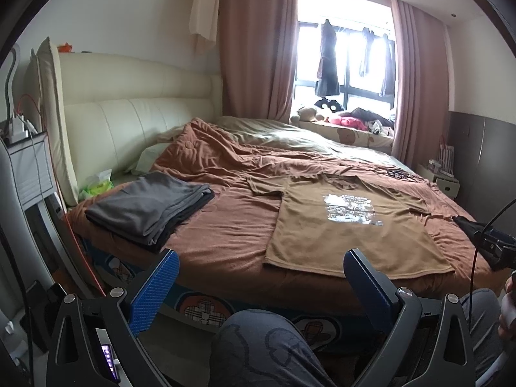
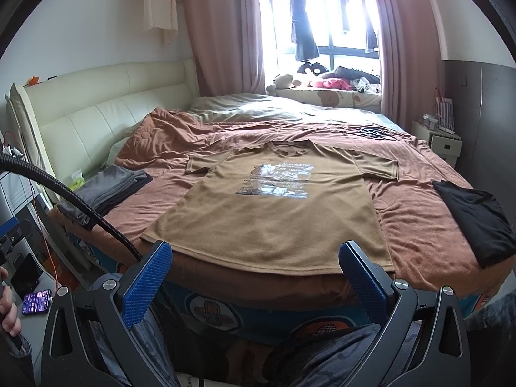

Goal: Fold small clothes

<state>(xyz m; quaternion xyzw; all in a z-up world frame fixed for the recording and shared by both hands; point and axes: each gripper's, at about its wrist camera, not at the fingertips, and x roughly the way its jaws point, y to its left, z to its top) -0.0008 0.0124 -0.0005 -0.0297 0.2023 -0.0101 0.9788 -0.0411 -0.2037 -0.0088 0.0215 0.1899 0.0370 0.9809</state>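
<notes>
Bedroom with one wide bed [image 2: 419, 225] under a rust-brown cover, a cream padded headboard [image 2: 96, 109] at its left side and one window [image 2: 322, 22] with two pink curtains beyond it. Dark garments hang in the window; soft toys lie along the sill.

Clothes on the cover, counted: three items.
(a) One tan T-shirt [image 2: 274, 219] with a pale printed graphic on the chest, spread flat and face up, both short sleeves out, collar toward the window, hem lying along the near edge of the bed just in front of me.
(b) One stack of folded grey clothes [image 1: 148, 206] near the headboard corner, well apart from the T-shirt; how many pieces it holds I cannot tell.
(c) One black garment [image 2: 474, 219], folded or bunched, at the right edge of the bed, apart from the T-shirt's right sleeve.

My left gripper [image 1: 261, 277] hovers off the bed's near edge, left of the T-shirt's hem, its two blue-padded fingers spread wide and holding nothing. My right gripper [image 2: 254, 267] hovers before the middle of the hem, likewise spread wide and empty; neither touches cloth. My knees in patterned grey trousers [image 1: 267, 348] show below the fingers. One phone [image 2: 36, 301] with a lit screen lies on a low surface at the left.
</notes>
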